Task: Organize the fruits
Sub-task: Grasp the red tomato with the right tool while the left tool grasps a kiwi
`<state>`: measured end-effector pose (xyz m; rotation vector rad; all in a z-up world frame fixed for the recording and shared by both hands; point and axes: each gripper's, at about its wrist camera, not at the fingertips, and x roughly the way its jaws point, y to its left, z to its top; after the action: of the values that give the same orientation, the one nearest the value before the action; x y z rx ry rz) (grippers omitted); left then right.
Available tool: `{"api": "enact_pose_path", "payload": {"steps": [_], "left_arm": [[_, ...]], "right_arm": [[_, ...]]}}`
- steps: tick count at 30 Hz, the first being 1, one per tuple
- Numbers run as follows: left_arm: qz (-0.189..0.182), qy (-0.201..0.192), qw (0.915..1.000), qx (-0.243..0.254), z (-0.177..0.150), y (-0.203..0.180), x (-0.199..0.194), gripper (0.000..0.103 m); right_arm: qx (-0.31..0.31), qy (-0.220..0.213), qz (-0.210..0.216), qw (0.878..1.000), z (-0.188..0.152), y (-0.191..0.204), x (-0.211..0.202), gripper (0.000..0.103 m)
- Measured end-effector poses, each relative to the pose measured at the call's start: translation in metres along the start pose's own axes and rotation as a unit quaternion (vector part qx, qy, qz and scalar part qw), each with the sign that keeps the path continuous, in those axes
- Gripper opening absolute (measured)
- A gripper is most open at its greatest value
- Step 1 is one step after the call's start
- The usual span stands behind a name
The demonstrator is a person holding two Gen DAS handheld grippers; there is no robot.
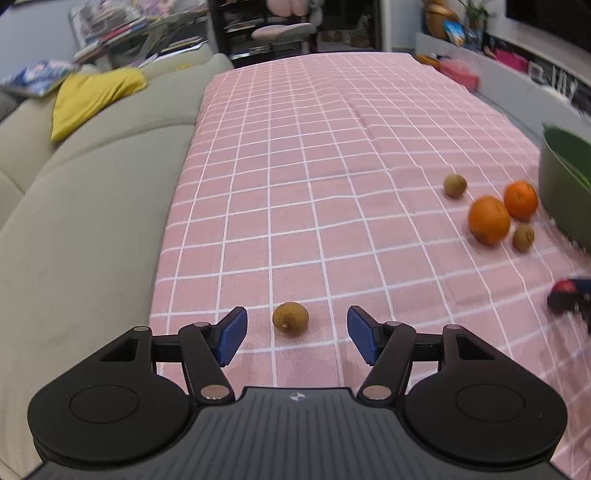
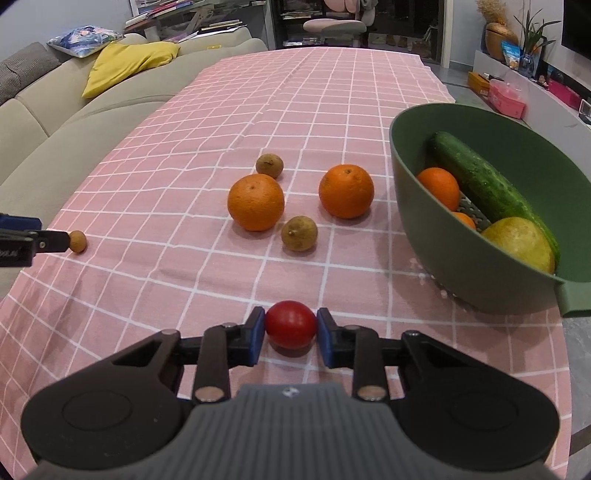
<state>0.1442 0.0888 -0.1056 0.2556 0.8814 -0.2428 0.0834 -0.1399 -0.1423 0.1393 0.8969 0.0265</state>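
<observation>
My right gripper (image 2: 290, 329) is shut on a small red tomato (image 2: 290, 326) that rests on the pink checked tablecloth (image 2: 295, 110). Beyond it lie two oranges (image 2: 255, 202) (image 2: 346, 191) and two small brown fruits (image 2: 299, 233) (image 2: 269, 165). A green bowl (image 2: 443, 258) at the right holds a cucumber (image 2: 487, 181), oranges and a yellow fruit (image 2: 521, 242). My left gripper (image 1: 296, 329) is open, its blue pads either side of a third brown fruit (image 1: 290, 319) without touching it. That gripper also shows at the left edge of the right wrist view.
A beige sofa (image 1: 81, 206) with a yellow cushion (image 1: 92, 98) runs along the table's left side. A low shelf with boxes and plants (image 2: 517, 85) stands at the far right. A chair (image 2: 332, 26) is behind the far table end.
</observation>
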Motion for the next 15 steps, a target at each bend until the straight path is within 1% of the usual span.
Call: {"api": "enact_pose_path", "payload": {"steps": [2, 3, 5, 7, 8, 9, 11, 12, 15], "left_arm": [[0.006, 0.008, 0.9998, -0.018, 0.000, 0.005, 0.009, 0.073], [0.004, 0.016, 0.9995, -0.029, 0.000, 0.008, 0.014, 0.070], [-0.014, 0.024, 0.9983, -0.052, 0.001, 0.014, 0.023, 0.064], [-0.022, 0.030, 0.9967, -0.072, 0.000, 0.018, 0.028, 0.061], [-0.023, 0.033, 0.9962, -0.078, 0.000, 0.019, 0.030, 0.056], [-0.023, 0.036, 0.9957, -0.083, -0.001, 0.021, 0.032, 0.049], [-0.025, 0.041, 0.9948, -0.090, -0.002, 0.022, 0.036, 0.041], [-0.027, 0.038, 0.9949, -0.089, -0.003, 0.022, 0.035, 0.036], [-0.034, 0.042, 0.9945, -0.090, 0.000, 0.022, 0.035, 0.029]], "right_arm": [[0.001, 0.000, 0.002, 1.000, 0.001, 0.000, 0.000, 0.027], [0.002, -0.001, 0.003, 1.000, 0.001, -0.001, -0.001, 0.027], [0.003, -0.002, 0.004, 1.000, 0.001, -0.001, -0.002, 0.027], [0.004, -0.002, 0.005, 1.000, 0.002, -0.002, -0.002, 0.027], [0.004, -0.001, 0.006, 1.000, 0.002, -0.002, -0.002, 0.027], [0.005, 0.000, 0.007, 1.000, 0.002, -0.002, -0.002, 0.027], [0.006, 0.001, 0.007, 1.000, 0.002, -0.004, -0.001, 0.027], [0.007, 0.002, 0.007, 1.000, 0.002, -0.004, -0.001, 0.027], [0.013, 0.004, 0.008, 1.000, 0.003, -0.007, 0.001, 0.027]]}}
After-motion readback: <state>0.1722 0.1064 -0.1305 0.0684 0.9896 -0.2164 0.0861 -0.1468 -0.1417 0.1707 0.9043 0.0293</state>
